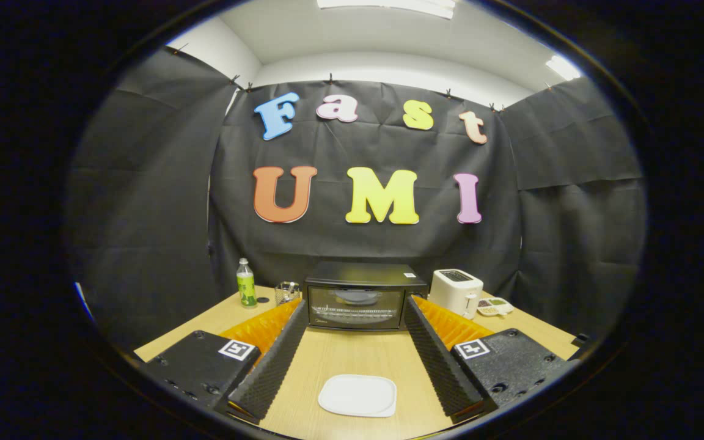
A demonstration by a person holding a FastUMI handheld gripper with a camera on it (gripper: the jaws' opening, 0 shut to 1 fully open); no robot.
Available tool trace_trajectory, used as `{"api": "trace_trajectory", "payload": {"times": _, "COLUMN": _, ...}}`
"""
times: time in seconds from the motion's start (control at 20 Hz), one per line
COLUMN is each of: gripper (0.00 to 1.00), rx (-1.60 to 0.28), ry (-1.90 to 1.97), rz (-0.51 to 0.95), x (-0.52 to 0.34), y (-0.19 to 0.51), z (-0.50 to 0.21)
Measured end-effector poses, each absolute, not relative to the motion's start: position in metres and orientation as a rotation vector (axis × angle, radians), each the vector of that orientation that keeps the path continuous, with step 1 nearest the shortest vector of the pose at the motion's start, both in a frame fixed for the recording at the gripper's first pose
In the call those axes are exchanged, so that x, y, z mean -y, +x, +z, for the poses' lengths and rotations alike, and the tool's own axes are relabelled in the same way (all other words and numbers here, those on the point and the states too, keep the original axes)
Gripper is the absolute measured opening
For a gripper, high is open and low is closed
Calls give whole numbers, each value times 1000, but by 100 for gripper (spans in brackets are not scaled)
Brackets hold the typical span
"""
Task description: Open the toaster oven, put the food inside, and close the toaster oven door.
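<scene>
The gripper (357, 342) has its fingers (269, 376) spread wide and they hold nothing. Between them, on the table (352, 351), lies a white plate (358, 395). It looks bare; I see no food on it.

Beyond the fingertips stands the oven (361, 296), with its glass door shut. Through the glass there is a rack and, on it, a dark round shape that may be a dish or the food; the glare makes it hard to tell. So the scene fits two stages: the food is already inside with the door closed again, or the door is closed and the food is somewhere I cannot see.

Left of the oven are a small wire basket (286, 293) and a green bottle (245, 283); to the right is a white toaster (456, 292) with a small tray (495, 306) beside it.

Risks, in my judgement: the oven seems light, so a pull on the door could drag it forward over the table. The fingers could also slip off the door's edge. A wide sideways move could knock the bottle over.
</scene>
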State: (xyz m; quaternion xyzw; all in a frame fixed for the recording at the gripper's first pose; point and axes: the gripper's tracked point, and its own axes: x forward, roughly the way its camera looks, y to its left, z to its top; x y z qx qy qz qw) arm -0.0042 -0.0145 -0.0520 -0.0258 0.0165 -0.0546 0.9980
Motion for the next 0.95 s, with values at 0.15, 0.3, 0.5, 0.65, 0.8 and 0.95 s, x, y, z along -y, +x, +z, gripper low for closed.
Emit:
{"api": "trace_trajectory", "payload": {"times": 0.15, "gripper": 100, "rx": -41, "ry": -54, "rz": -122, "x": 19, "y": -2, "z": -52}}
{"api": "trace_trajectory", "payload": {"times": 0.3, "gripper": 100, "rx": -45, "ry": -60, "rz": -119, "x": 18, "y": -2, "z": -52}}
{"api": "trace_trajectory", "payload": {"times": 0.5, "gripper": 100, "rx": -43, "ry": -48, "rz": -98, "x": 12, "y": 1, "z": -53}}
{"api": "trace_trajectory", "payload": {"times": 0.65, "gripper": 100, "rx": -36, "ry": -48, "rz": -94, "x": 12, "y": 3, "z": -49}}
{"api": "trace_trajectory", "payload": {"times": 0.8, "gripper": 100, "rx": -38, "ry": -50, "rz": -91, "x": 12, "y": 5, "z": -51}}
{"api": "trace_trajectory", "payload": {"times": 0.95, "gripper": 100, "rx": -43, "ry": -47, "rz": -98, "x": 14, "y": 7, "z": -52}}
